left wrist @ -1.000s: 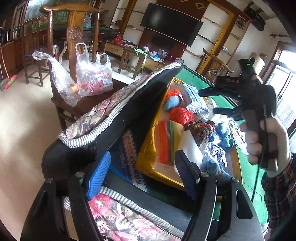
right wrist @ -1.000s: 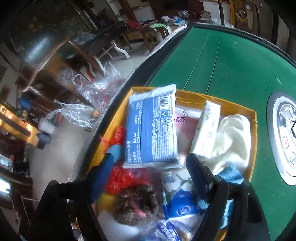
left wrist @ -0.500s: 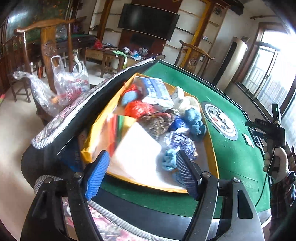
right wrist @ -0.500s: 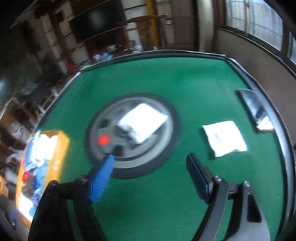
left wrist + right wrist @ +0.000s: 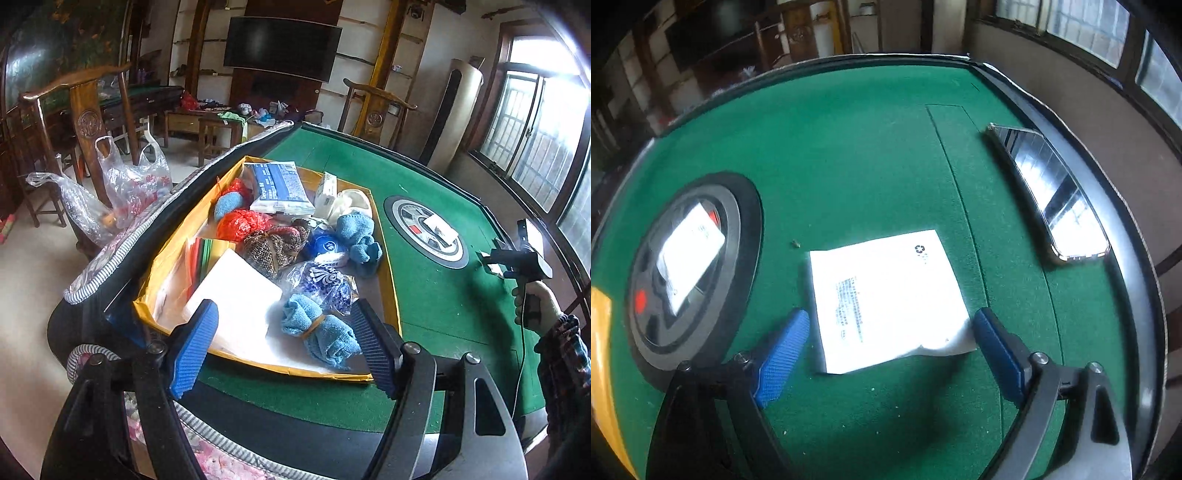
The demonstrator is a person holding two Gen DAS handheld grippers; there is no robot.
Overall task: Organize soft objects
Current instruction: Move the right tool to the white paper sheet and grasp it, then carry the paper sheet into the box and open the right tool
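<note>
**Right gripper swung from the box to a loose white packet**

Swinging off the yellow box [image 5: 388, 266], the right gripper [image 5: 890, 347] now hangs over the white packet [image 5: 886, 295] lying flat on the green tabletop [image 5: 849, 147], jaws opening, empty, packet between them. It should come down square and pinch both edges. Left gripper [image 5: 284, 343] hovers open over the box's blue cloth roll [image 5: 321, 332], box now farther off.

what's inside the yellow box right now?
The yellow box holds blue rolled cloths, a white foam block, a brown knit bundle, a red bag, a blue packet and tissue packs. The pile covers whatever lies beneath.
</note>
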